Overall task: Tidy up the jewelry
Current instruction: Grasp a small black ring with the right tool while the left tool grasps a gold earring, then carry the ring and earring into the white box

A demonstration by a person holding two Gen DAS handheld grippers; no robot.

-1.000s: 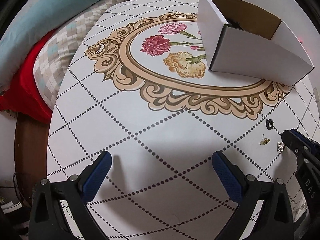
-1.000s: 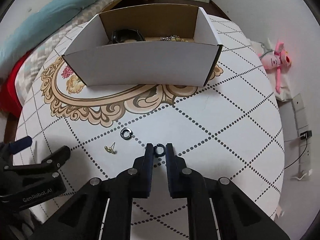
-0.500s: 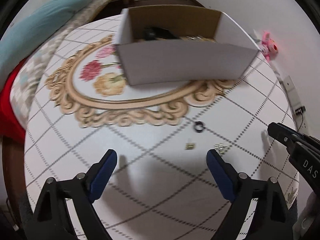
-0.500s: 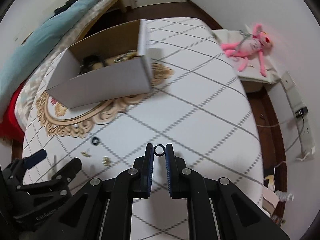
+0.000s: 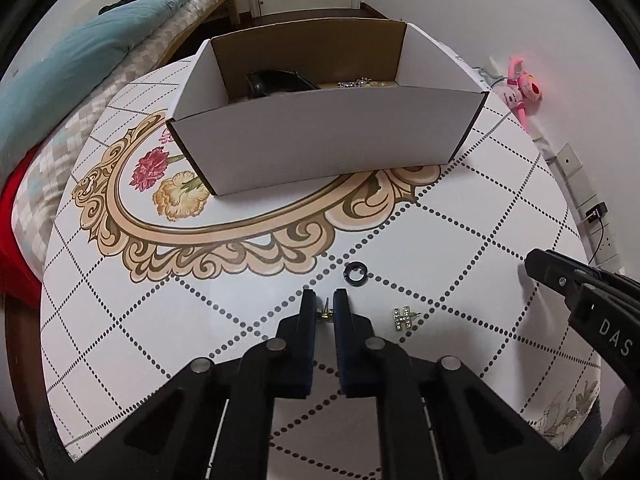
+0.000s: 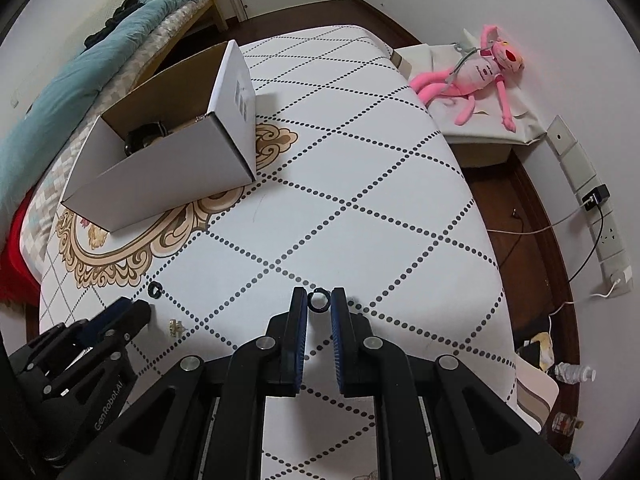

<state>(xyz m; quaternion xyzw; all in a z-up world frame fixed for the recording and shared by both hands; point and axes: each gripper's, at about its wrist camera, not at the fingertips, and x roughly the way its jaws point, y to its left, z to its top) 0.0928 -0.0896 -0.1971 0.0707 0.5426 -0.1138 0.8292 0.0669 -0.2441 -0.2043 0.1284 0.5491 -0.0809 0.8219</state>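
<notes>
My left gripper (image 5: 324, 307) is shut on a small gold earring (image 5: 325, 313) low over the white patterned table (image 5: 160, 304). A black ring (image 5: 354, 273) lies just beyond it and a gold H-shaped earring (image 5: 403, 317) lies to its right. My right gripper (image 6: 319, 300) is shut on a black ring (image 6: 319, 300) and is held above the table. The open white cardboard box (image 5: 320, 140) stands further back with a black bracelet (image 5: 276, 82) and other jewelry inside. In the right wrist view the box (image 6: 168, 176) is at the left, with the other black ring (image 6: 155, 289) and the H earring (image 6: 175, 325) near the left gripper (image 6: 128, 312).
A bed with a teal duvet (image 5: 60, 68) runs along the table's left side. A pink plush toy (image 6: 476, 72) lies on a low stand to the right. Wall sockets and cables (image 6: 592, 208) are by the right wall. The table edge drops off at the right.
My left gripper has moved in over the gold earring and shut on it; it was wide open before. My right gripper keeps its black ring and has swung to the right.
</notes>
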